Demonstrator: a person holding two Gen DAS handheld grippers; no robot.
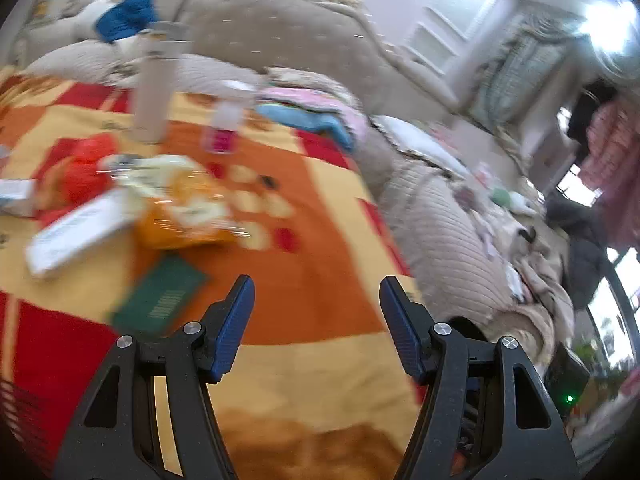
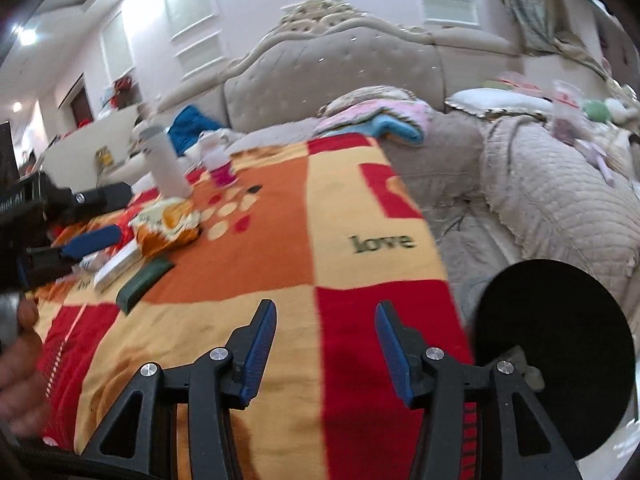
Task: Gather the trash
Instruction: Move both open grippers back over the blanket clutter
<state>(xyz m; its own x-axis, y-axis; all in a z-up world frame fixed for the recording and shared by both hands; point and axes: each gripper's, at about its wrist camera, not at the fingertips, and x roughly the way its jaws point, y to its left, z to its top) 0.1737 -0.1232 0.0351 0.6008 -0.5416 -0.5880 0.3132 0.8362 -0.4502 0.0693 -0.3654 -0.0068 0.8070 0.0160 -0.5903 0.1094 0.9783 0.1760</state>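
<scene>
A heap of trash lies on the red, orange and yellow blanket (image 1: 320,240): an orange snack bag (image 1: 188,212) (image 2: 168,224), a red wrapper (image 1: 80,168), a white box (image 1: 76,232) (image 2: 118,264) and a flat green box (image 1: 164,296) (image 2: 144,280). My left gripper (image 1: 317,284) is open and empty, hovering to the right of and nearer than the heap. In the right wrist view the left gripper (image 2: 108,216) reaches in from the left, just beside the snack bag. My right gripper (image 2: 325,306) is open over bare blanket with nothing between its fingers.
A tall white flask (image 1: 154,88) (image 2: 166,164) and a small bottle with pink contents (image 1: 224,124) (image 2: 220,164) stand behind the heap. A black round shape (image 2: 556,356) sits off the blanket's right edge. Beige sofas with folded cloths (image 2: 384,120) surround it. A hand (image 2: 20,360) shows at lower left.
</scene>
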